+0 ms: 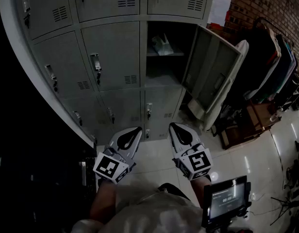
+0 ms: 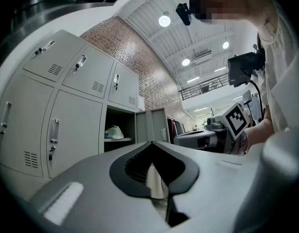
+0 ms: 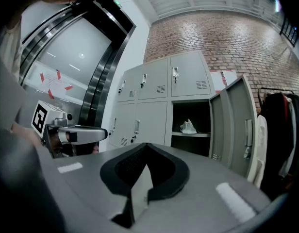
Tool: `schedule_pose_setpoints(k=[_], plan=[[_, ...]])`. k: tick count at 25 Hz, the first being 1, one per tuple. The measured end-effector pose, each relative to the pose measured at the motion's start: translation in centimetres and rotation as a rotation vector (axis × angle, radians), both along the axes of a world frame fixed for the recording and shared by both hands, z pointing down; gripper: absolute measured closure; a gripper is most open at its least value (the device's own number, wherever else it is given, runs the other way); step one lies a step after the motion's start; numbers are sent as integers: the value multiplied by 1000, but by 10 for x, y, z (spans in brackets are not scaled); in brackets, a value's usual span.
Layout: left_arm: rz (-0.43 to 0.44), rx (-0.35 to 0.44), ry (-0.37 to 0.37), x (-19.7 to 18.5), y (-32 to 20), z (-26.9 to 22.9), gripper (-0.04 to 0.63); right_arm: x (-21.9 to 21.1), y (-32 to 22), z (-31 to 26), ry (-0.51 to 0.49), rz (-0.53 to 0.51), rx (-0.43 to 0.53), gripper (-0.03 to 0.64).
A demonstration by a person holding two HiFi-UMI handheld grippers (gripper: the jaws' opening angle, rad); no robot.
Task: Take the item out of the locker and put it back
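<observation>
A white crumpled plastic bag lies on the upper shelf of the open locker, whose grey door swings out to the right. Both grippers hover side by side in front of the lockers, well short of the opening. My left gripper has its jaws together and holds nothing; my right gripper is shut and empty too. The left gripper view shows the bag beyond the closed jaw tips. In the right gripper view the bag sits past the closed tips.
Closed grey lockers surround the open one. A rack of dark clothes and a low wooden stand are to the right on the glossy floor. A small screen hangs at the person's chest.
</observation>
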State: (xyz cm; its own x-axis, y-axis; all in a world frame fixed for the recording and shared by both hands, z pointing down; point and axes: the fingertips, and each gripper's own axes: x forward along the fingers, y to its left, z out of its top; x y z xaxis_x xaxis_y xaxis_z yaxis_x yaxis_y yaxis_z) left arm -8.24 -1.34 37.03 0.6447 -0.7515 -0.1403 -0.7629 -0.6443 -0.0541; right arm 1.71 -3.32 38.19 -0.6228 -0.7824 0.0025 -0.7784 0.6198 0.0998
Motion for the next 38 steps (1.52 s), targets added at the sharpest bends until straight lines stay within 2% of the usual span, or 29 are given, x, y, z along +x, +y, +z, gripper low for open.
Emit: schedule_pose_setpoints(k=[5, 10, 20, 24, 32, 36, 37, 38], plan=[[3, -9, -7, -6, -21, 6, 589, -7, -24, 6, 4, -3, -11, 615], [-11, -7, -1, -7, -64, 13, 589, -10, -69, 15, 4, -19, -19, 615], [-56, 57, -15, 9, -204, -17, 589, 3, -217, -17, 2, -74, 43, 615], [-64, 52, -1, 14, -251, -19, 589, 11, -268, -18, 17, -72, 37, 615], [-4, 37, -46, 24, -294, -15, 589, 3, -308, -12, 13, -67, 4, 615], [18, 42, -43, 21, -305, -18, 589, -3, -329, -30, 12, -40, 32, 615], [22, 41, -33, 20, -308, -20, 589, -5, -337, -37, 10, -34, 38, 591], [27, 40, -25, 19, -311, -20, 589, -9, -346, -44, 7, -31, 45, 535]])
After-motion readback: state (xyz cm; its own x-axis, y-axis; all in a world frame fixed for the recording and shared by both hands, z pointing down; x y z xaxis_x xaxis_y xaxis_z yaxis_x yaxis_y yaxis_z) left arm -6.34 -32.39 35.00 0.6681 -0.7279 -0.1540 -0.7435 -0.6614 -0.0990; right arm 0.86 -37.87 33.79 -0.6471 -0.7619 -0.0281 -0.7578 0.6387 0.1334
